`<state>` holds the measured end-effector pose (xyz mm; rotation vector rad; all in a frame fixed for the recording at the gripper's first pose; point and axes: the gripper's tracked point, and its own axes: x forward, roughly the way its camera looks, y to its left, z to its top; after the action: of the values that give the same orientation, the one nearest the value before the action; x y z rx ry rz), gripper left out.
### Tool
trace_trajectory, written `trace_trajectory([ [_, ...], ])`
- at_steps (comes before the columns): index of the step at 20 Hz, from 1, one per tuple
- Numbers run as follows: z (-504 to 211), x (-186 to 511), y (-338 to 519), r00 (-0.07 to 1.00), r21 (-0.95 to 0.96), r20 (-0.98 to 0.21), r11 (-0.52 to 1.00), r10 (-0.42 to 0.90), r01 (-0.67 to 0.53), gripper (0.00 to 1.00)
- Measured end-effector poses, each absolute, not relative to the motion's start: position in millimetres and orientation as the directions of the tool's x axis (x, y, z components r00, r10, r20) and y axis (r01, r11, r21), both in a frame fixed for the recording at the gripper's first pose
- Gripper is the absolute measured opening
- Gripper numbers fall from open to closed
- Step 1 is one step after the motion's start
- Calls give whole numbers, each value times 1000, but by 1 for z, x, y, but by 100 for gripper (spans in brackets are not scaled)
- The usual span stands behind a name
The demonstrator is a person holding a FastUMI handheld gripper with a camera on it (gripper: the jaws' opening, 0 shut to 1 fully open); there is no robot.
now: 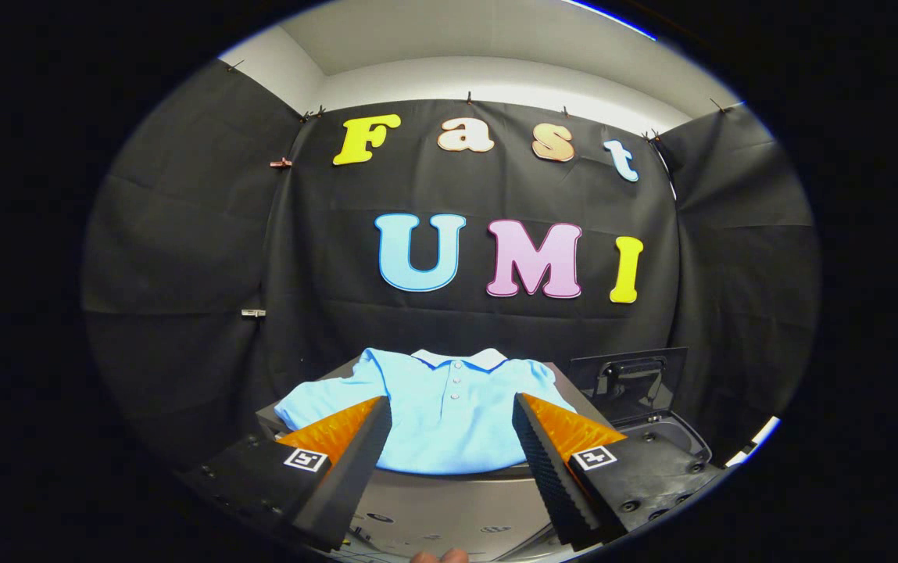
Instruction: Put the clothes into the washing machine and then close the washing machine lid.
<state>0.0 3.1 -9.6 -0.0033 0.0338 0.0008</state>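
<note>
- One garment was in sight: a single light blue polo shirt (449,418), laid out flat with its front facing up.
- One washing machine (449,520) stood below it, a grey top-loading unit, and the shirt lay spread across its top surface.
- One dark lid (630,377) stood raised upright at the far right of the machine, beyond the right finger, with a dark opening just below it.
- The shirt had a white collar, short sleeves spread out to either side, and a row of three small buttons running down from the neck.
- The cloth looked smooth, with only faint folds near the hem.
- One gripper (451,410) hovered just short of the shirt, its two fingers spread wide apart.
- The fingers held nothing; the shirt's middle showed in the gap between them, and whether either tip brushed the fabric could not be told.
- A fingertip (439,557) of the person's hand showed beneath the gripper.
</note>
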Motion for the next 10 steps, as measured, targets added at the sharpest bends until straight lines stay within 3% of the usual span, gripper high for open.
trace_trajectory([
  [6, -12, 31, 1, 997, 9, -77, 1000, -6, 7, 97],
  [10, -14, 77, -7, 986, 22, -166, 999, -22, 26, 98],
])
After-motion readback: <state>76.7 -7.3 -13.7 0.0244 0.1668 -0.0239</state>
